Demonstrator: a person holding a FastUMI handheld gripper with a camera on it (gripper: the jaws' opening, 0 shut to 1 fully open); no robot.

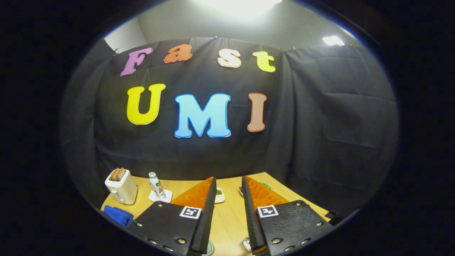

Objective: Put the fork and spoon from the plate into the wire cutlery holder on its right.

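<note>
My gripper [229, 179] is open and held high over the wooden table [229, 213], with nothing between its fingers. Low down between the finger bases, a curved pale rim [209, 249] peeks out by the left finger; it may be the plate. A small shiny metal piece [246, 243] shows by the right finger, too cut off to tell what it is. I cannot make out the fork or the spoon; the finger bodies hide most of the near table.
A white toaster [121, 186] holding toast stands at the far left. Beside it a small bottle [156, 185] stands on a white coaster. A blue cloth [118, 215] lies in front of the toaster. A small white cup [219, 195] and a dish edge [265, 185] sit beyond the fingers.
</note>
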